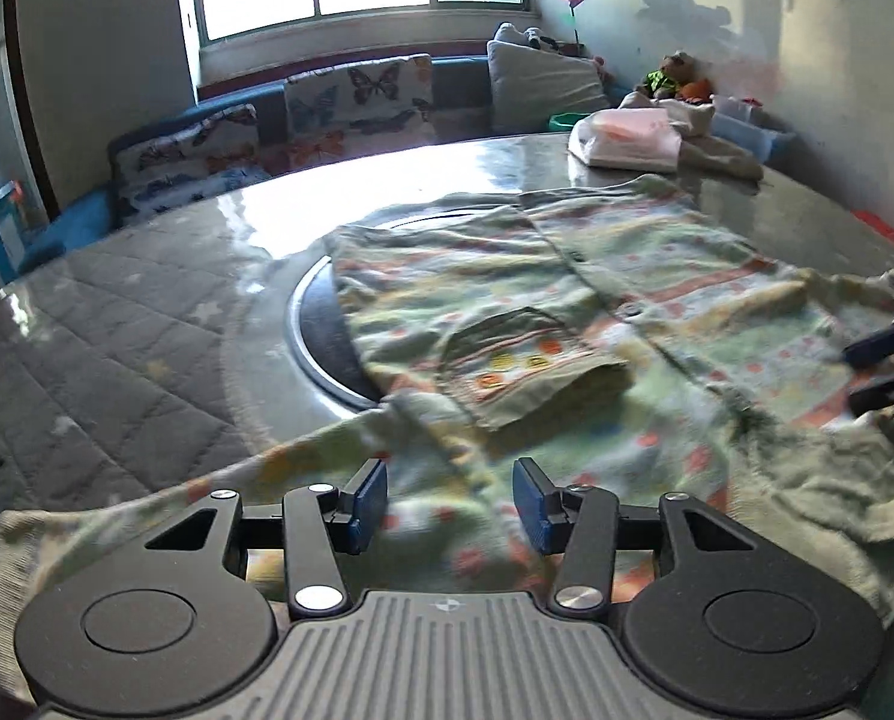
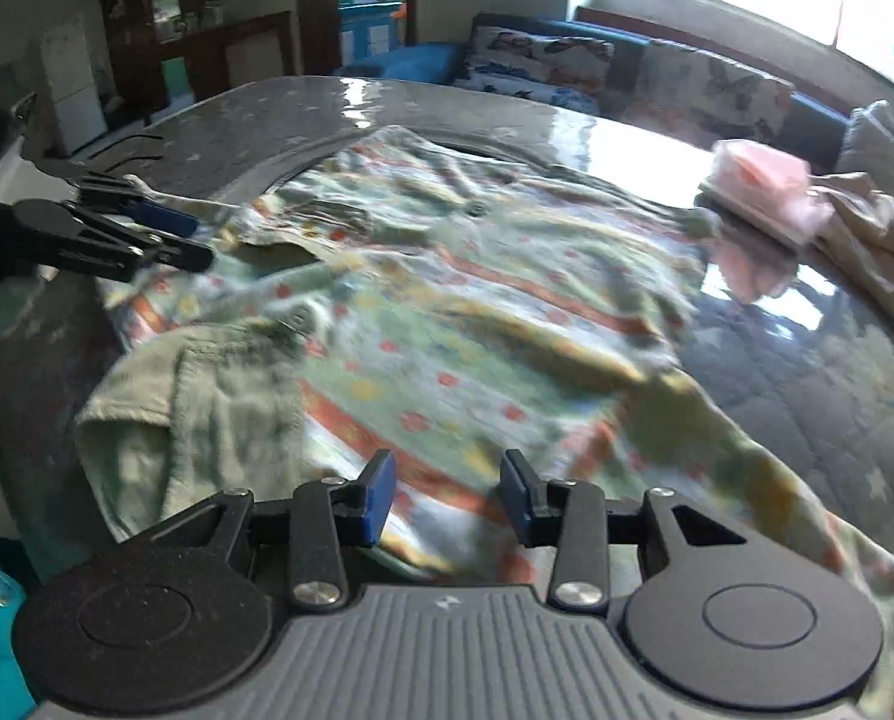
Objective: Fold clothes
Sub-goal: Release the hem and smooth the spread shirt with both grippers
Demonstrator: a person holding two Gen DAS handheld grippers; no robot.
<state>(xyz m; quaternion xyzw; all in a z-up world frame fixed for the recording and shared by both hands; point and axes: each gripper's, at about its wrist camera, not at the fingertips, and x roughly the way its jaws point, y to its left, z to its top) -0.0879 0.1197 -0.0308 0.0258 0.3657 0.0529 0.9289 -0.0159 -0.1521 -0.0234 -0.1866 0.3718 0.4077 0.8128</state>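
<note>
Two grippers, left and right, fingers spread, empty; patterned green fleece garment at 12 o'clock risks bunching if snagged.

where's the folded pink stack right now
The folded pink stack sits at the table's far right in the left wrist view, beyond the spread patterned shirt, against a beige garment.
</note>
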